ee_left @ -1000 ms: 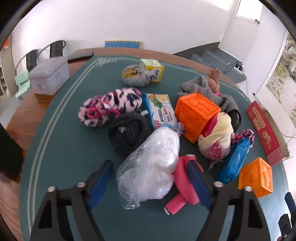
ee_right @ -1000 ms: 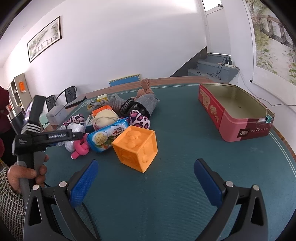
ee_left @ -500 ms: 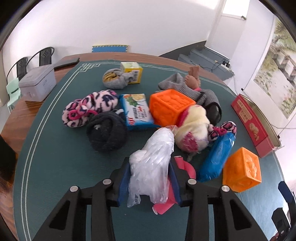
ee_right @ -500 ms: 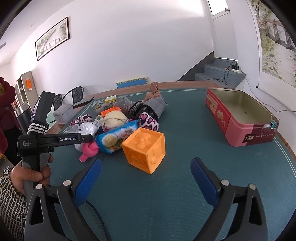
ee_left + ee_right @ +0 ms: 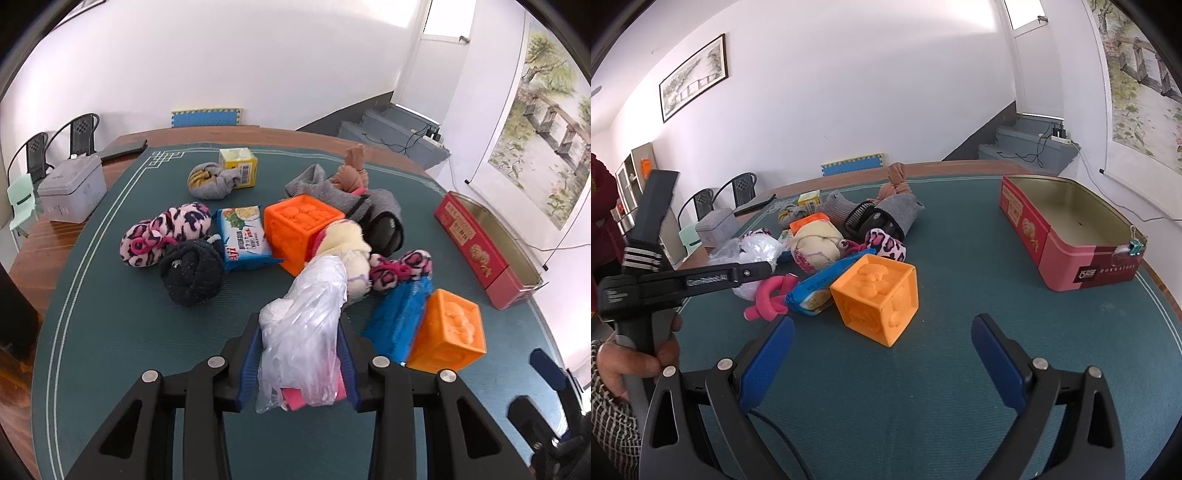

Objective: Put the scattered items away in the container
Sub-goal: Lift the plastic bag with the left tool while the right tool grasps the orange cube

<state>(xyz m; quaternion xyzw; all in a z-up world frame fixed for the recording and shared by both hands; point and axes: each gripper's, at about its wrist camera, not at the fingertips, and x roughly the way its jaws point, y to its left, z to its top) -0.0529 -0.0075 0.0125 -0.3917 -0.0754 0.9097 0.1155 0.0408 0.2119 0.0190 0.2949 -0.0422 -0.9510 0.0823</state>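
Left hand-held gripper [image 5: 301, 363] clenched on crinkled clear plastic bag [image 5: 306, 321], pink foam twist [image 5: 772, 295] caught beneath. We judge slick film may slip or snag. Right hand-held gripper [image 5: 882, 352] released. Red tin container [image 5: 1067, 236] well beyond, right.

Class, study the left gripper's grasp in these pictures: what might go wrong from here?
1. The left gripper pinches thin, slippery film on the clear plastic bag; it may slip or tear.
2. The pink foam piece seems caught in the grip and may be dragged along or drop before the red tin.
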